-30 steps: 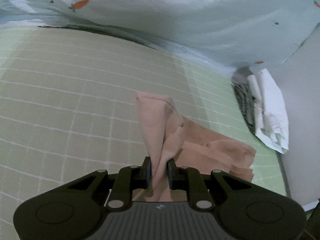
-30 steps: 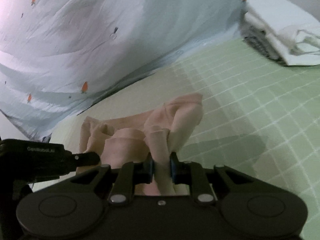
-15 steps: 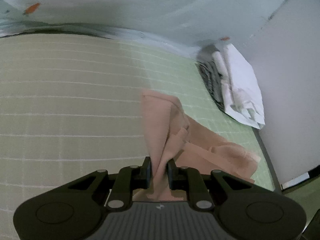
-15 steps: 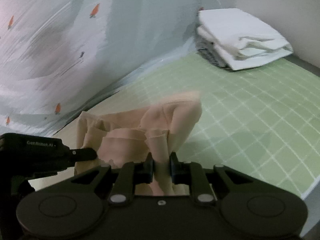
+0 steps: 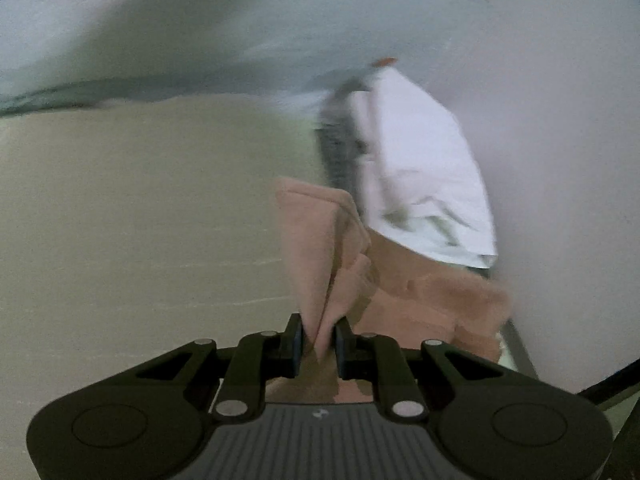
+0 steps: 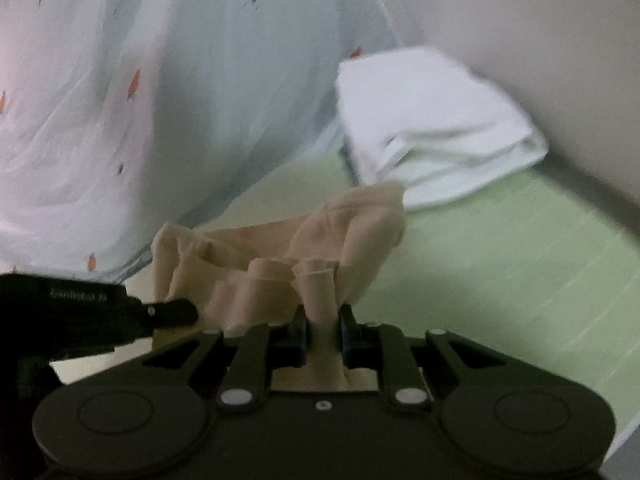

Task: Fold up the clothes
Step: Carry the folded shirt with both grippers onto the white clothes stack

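The left gripper (image 5: 318, 338) pinches a bunched fold of the peach garment (image 5: 320, 248), and the right gripper (image 6: 323, 330) clamps another fold of the same cloth (image 6: 320, 248). The garment hangs slack between them above the green checked mattress (image 6: 500, 280), near a stack of folded white laundry (image 6: 432, 128) by the carrot-print sheet (image 6: 120, 100).

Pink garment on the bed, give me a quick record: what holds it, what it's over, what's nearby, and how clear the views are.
garment: pink garment, bunched, lifted
left gripper: shut on one part of it
right gripper: shut on another part
surface: green checked bed cover
nearby: folded white stack in the far corner by the wall
backdrop: pale curtain with carrot print
image quality: left wrist view blurred
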Available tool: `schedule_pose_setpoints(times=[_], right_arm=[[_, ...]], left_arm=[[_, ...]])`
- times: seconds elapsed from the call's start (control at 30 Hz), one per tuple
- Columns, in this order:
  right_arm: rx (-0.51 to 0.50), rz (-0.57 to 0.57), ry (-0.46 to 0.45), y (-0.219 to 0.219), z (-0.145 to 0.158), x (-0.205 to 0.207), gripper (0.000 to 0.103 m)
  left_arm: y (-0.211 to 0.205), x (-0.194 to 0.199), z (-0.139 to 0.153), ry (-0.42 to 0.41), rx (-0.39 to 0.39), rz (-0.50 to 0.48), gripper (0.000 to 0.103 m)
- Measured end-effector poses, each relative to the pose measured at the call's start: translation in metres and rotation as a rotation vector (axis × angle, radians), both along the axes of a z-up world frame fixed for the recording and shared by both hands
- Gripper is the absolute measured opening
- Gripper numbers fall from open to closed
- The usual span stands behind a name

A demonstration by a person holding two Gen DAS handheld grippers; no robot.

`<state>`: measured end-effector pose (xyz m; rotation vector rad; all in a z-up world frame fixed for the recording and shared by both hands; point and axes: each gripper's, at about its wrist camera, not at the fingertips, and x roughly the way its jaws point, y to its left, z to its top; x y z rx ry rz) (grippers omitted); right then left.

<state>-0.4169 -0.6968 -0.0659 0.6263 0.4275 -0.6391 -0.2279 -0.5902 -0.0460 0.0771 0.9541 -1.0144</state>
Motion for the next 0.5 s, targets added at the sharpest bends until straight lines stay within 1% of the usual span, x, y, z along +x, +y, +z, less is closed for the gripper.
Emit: schedule_pose_setpoints(times=[0.1,0.2,0.27,0.37,0.43,0.5], right_arm=[[-0.042,-0.02,-0.013,-0.044,0.012,-0.024,0.015],[-0.113,-0.046,-0.053,-0.077,0.036,-0.04,0.015],[-0.165,-0.062,-0.086,-0.099,0.054,-0.046,0.015],[-0.245,-0.091,-0.155,-0.137,0.083,-0.043,0.015],[-0.281,-0.102,-0.204,-0.166,0.099,-0.032,0.015],[-0.32,-0.103,-0.243,-0.196,0.111,-0.012,0.015]], left_arm=[[-0.036,-0.023,0.008,0.025,-0.033,-0.009,0.016],[-0.068,-0.034,0.029,0.038,-0.085,-0.027,0.015],[-0.092,-0.035,0.049,0.041,-0.133,-0.047,0.014],[-0.133,-0.027,0.078,-0.015,-0.21,-0.069,0.014],[-0.16,-0.011,0.093,-0.036,-0.256,-0.073,0.014],[-0.191,0.013,0.103,-0.051,-0.295,-0.061,0.014]])
